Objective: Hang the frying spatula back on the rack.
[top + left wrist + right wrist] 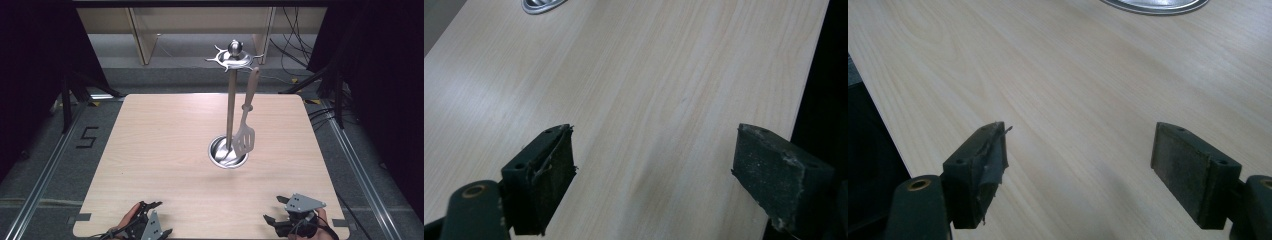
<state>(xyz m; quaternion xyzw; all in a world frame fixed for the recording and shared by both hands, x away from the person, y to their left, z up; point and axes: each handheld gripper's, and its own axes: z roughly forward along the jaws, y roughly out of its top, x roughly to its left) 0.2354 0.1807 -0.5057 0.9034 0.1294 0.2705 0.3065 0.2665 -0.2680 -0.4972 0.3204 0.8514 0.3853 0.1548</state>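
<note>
Both the left claw (152, 220) and right claw (280, 212) rest wide and empty at the counter's (165, 150) near edge, well apart from the slotted spatula (245, 135) hanging on the steel stand (231, 100), likely awaiting a reach.

Table (150, 150): stand (230, 100) at centre, its base (220, 156) on the top; spatula (245, 120) hanging from its right side, above the base.

bare table (165, 150) around central rack (231, 100)
</note>
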